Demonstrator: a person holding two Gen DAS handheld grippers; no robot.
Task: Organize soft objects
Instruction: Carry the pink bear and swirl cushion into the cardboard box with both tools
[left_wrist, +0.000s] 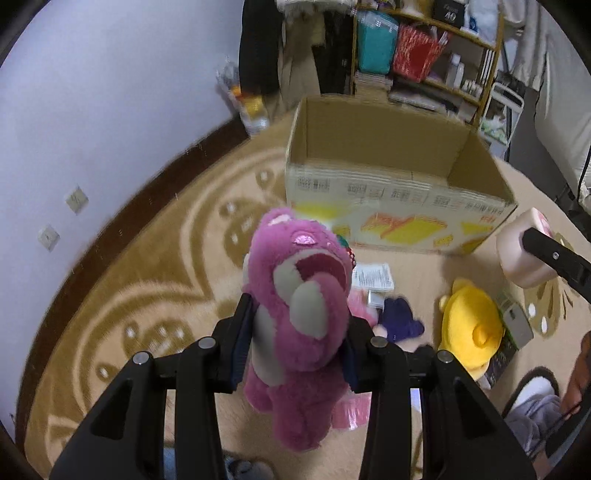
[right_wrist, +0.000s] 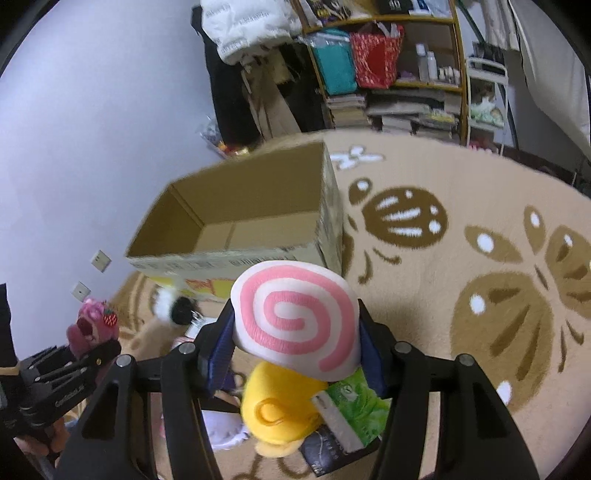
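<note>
My left gripper (left_wrist: 301, 314) is shut on a pink plush bear (left_wrist: 303, 266) and holds it above the rug, its head toward an open cardboard box (left_wrist: 388, 206). In the right wrist view my right gripper (right_wrist: 295, 314) is shut on a white cushion with a pink spiral (right_wrist: 291, 291), also lifted, just short of the box (right_wrist: 221, 260), whose inside shows bare cardboard. A yellow plush (right_wrist: 273, 406) lies on the rug beneath the cushion. At the lower left of that view I see the bear (right_wrist: 92, 325) again.
A dark purple soft item (left_wrist: 400, 319), paper tags and a green packet (right_wrist: 354, 406) lie on the patterned rug (right_wrist: 461, 258). A black-and-white fluffy thing (right_wrist: 173, 308) sits by the box. Cluttered shelves (right_wrist: 388, 62) stand behind; a person's slippered foot (left_wrist: 535, 391) is at the right.
</note>
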